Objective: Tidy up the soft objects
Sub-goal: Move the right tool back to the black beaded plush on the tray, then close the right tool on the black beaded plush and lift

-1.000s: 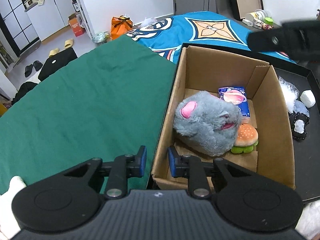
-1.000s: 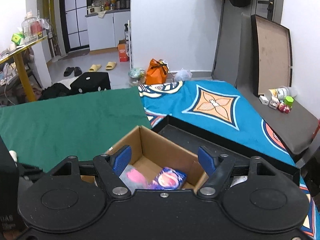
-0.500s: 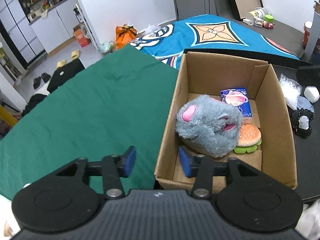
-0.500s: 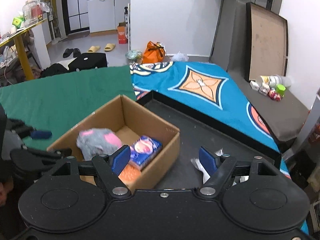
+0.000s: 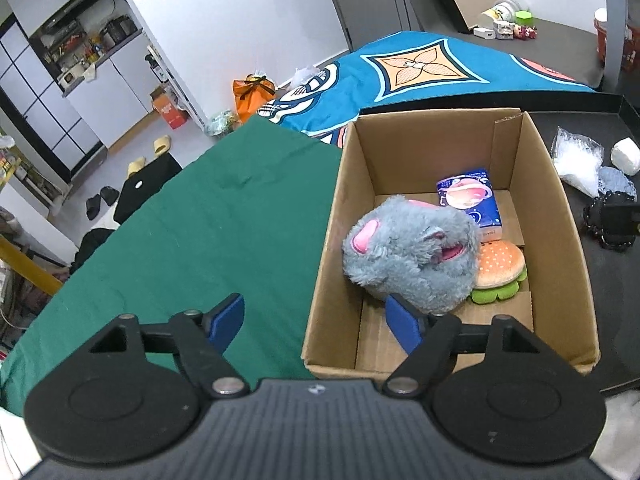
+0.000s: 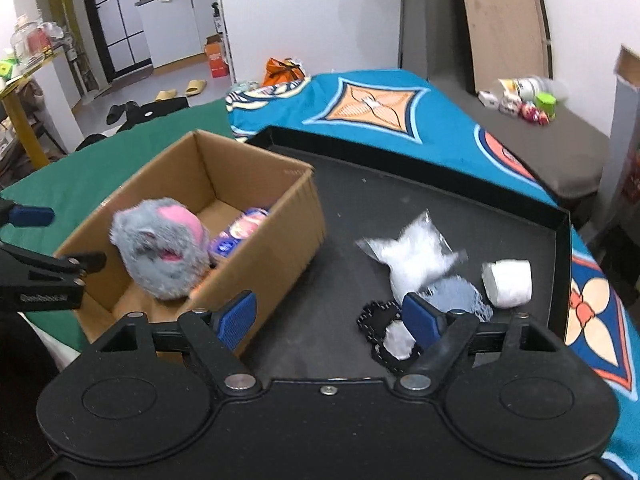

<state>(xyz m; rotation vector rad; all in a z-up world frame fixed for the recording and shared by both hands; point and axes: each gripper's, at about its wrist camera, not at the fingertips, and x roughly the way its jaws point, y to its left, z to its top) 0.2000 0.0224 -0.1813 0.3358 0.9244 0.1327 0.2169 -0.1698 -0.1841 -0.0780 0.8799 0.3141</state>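
Spreading wider than a second ago, the left gripper (image 5: 316, 322) now hangs with its blue pads far apart, one over the green cloth (image 5: 192, 224) and one over the near corner of the cardboard box (image 5: 328, 280), holding nothing. It straddles the box's left wall.

Just beyond it, inside the box, a grey plush mouse head (image 5: 412, 256) with a pink ear fills the middle. A burger-shaped plush (image 5: 500, 270) lies touching its right side, and a blue printed packet (image 5: 470, 200) lies behind both, toward the far wall.

The right gripper (image 6: 330, 316) is also wide open and empty. A second ago its view looked across the box to the room; now it has swung right and lower, over the black tray (image 6: 400, 184). Close under its right pad lie a black lace-edged item (image 6: 384, 324) and a grey-blue soft piece (image 6: 460, 296). Slightly farther sit a clear bag of white filling (image 6: 416, 252) and a white rolled cloth (image 6: 508, 282), all loose on the tray, outside the box.

Farther off, a blue patterned blanket (image 6: 376, 108) covers the surface beyond the tray.
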